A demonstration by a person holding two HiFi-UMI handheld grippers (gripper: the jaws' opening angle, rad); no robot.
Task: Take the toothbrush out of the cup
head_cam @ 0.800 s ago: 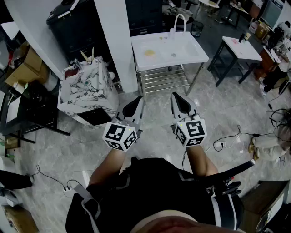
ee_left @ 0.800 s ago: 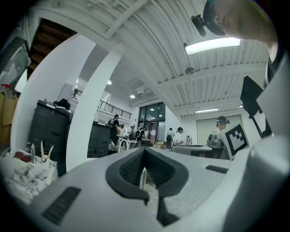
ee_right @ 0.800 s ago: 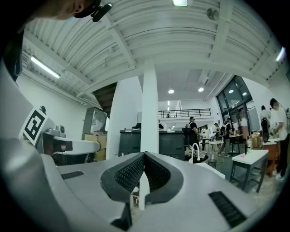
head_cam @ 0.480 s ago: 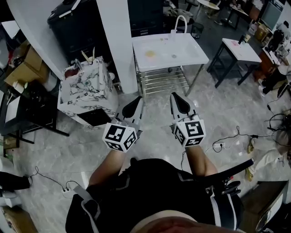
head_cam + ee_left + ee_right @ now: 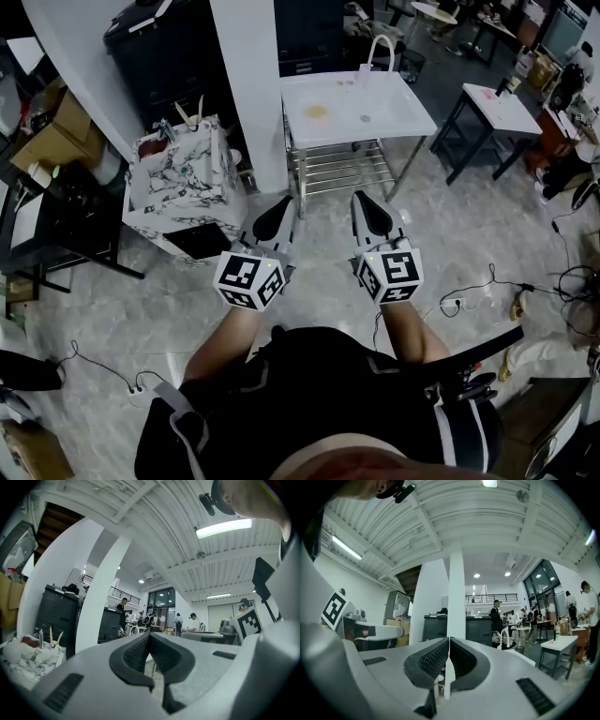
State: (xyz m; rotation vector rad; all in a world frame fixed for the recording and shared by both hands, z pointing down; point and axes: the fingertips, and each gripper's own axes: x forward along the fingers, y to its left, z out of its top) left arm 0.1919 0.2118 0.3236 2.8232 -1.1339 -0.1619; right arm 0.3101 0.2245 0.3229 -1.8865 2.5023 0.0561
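Holding both grippers level, nothing pinched

Little is changed from the earlier head view. The left gripper [image 5: 281,211] and the right gripper [image 5: 364,208] are seen at the same places in the picture as before, side by side in front of the person's body, pointing level and away. Only the surroundings have drifted. The white worktop [image 5: 398,103] with its curved tap [image 5: 380,45] is now shown slightly further right, and so are the white pillar [image 5: 251,84] and the marble-patterned box [image 5: 183,192]. The cables [image 5: 469,286] on the floor [image 5: 309,281] have shifted a little as well.

In the left gripper view, the ribbed pads of the left gripper [image 5: 149,637] are pressed together at the tip, with nothing between them. The same is shown in the right gripper view: the right gripper [image 5: 448,641] is closed pad against pad, with only a thin slit of background visible lower down.

Both grippers are kept well apart from every piece of furniture. The worktop lies ahead of them, beyond a stretch of bare floor. A yellowish patch [image 5: 316,111] and a few small items are carried on it. Pale sticks [image 5: 194,111] stand up from the top of the marble-patterned box. A small white table [image 5: 497,111] at the right bears a few small things. Which of these small things are the toothbrush and the cup cannot be told at this size; neither is near a gripper.
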